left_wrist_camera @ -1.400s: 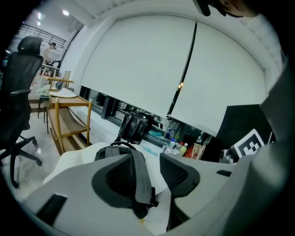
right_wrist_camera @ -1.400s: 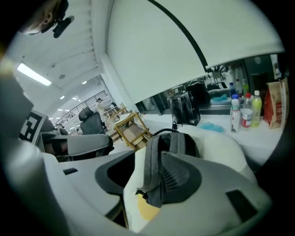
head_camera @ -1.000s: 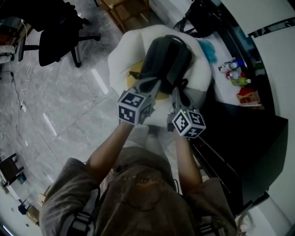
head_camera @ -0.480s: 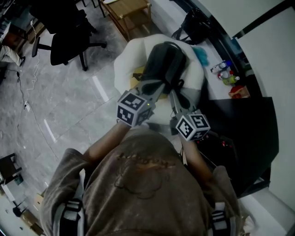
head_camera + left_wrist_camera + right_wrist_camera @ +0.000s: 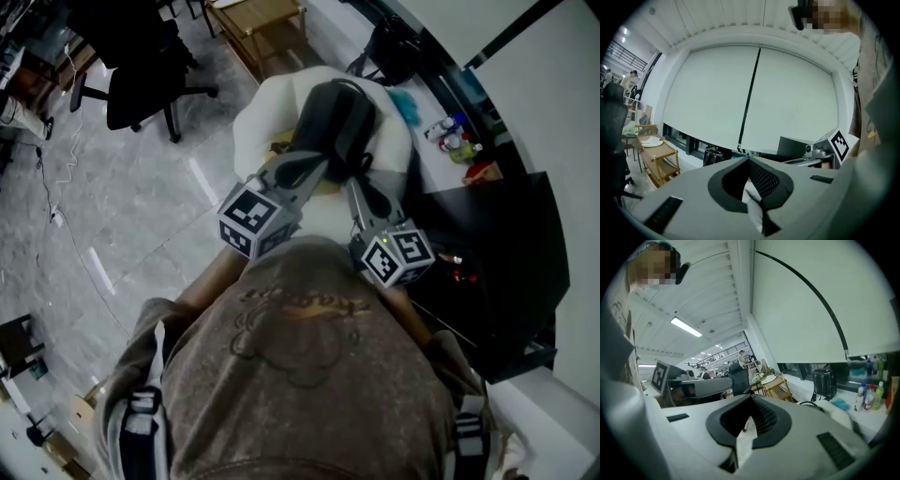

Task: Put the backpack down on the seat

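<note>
Claws [image 5: 319, 169] [image 5: 355, 190] higher; backpack [image 5: 334, 124] lengthwise, handle [image 5: 349, 86] far

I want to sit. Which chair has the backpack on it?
The white cushioned seat holds the dark backpack; the black office chair stands apart at left.

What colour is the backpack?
The backpack is dark grey; the head view shows it best.

COVERED: white cushioned seat [image 5: 251, 131], mostly under dark grey fabric backpack [image 5: 337, 117] | CUT OFF: black swivel office chair [image 5: 141, 70], frame edge at 11 o'clock; light wooden trolley [image 5: 253, 17], edge at 12 o'clock | TOO SMALL: cluster of small plastic bottles [image 5: 457, 141] at 2 o'clock, labels unreadable
</note>
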The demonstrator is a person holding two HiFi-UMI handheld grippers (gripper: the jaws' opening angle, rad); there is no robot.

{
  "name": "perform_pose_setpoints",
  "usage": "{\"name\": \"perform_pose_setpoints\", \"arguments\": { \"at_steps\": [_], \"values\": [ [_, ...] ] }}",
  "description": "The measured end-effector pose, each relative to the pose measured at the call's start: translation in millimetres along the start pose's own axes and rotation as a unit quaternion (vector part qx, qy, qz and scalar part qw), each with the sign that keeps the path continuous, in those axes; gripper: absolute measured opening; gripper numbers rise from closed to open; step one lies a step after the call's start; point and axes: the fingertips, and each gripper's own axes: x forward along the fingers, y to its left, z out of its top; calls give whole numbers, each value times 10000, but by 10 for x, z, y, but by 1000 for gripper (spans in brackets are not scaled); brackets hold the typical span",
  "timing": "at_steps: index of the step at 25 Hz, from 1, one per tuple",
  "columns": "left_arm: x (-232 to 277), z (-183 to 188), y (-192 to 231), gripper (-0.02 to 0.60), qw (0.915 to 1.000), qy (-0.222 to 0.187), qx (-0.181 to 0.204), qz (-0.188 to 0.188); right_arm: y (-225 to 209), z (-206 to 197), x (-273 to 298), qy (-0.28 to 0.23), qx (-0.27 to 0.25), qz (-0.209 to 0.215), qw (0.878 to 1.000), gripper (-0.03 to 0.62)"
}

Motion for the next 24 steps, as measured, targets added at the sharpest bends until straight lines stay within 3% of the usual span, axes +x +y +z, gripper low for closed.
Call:
{"name": "perform_pose_setpoints", "arguments": {
  "at_steps": [24],
  "values": [
    [-75, -175, -69, 0, 9998, 117, -72, 113, -22, -15, -9, -150, 51, 20, 9999, -3]
  ]
}}
